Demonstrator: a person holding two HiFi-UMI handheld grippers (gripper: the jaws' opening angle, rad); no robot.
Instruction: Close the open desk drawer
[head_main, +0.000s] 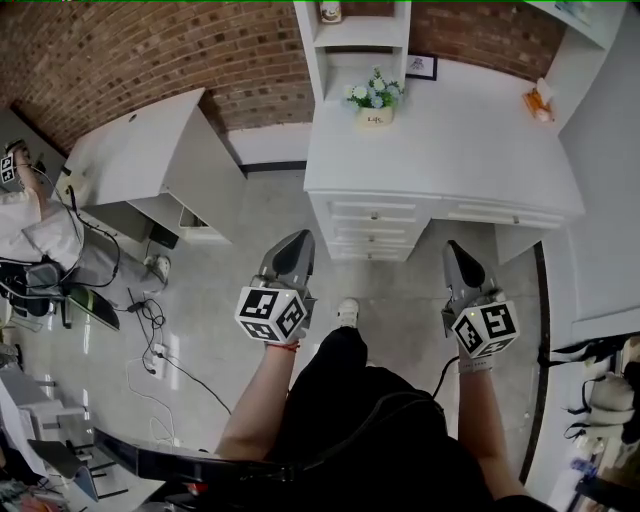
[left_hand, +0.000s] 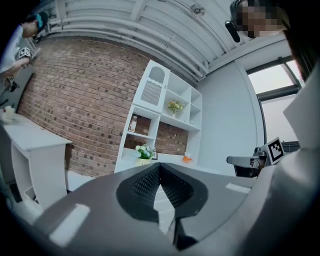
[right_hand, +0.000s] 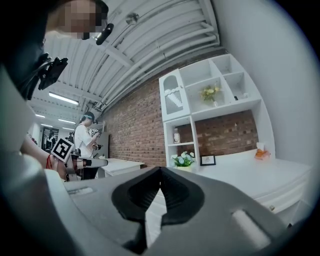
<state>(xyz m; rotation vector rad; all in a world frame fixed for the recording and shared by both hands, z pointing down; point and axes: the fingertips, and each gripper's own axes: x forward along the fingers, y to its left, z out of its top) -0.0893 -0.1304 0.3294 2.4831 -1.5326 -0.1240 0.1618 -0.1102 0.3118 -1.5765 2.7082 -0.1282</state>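
Note:
A white desk (head_main: 450, 150) stands against the brick wall ahead of me. Its stack of drawers (head_main: 373, 226) faces me, and a shallow wide drawer (head_main: 498, 213) to the right seems to stick out slightly. I hold both grippers low over the floor, short of the desk front and touching nothing. The left gripper (head_main: 299, 240) points at the drawer stack with its jaws shut and empty. The right gripper (head_main: 454, 248) points below the wide drawer, also shut and empty. In the gripper views the left gripper (left_hand: 159, 169) and the right gripper (right_hand: 160, 172) each show jaw tips meeting.
On the desk are a flower pot (head_main: 375, 98), a small picture frame (head_main: 421, 67) and an orange object (head_main: 538, 102). A second white desk (head_main: 150, 150) stands at the left, with cables (head_main: 150, 335) on the floor. A person (right_hand: 86, 142) stands further left.

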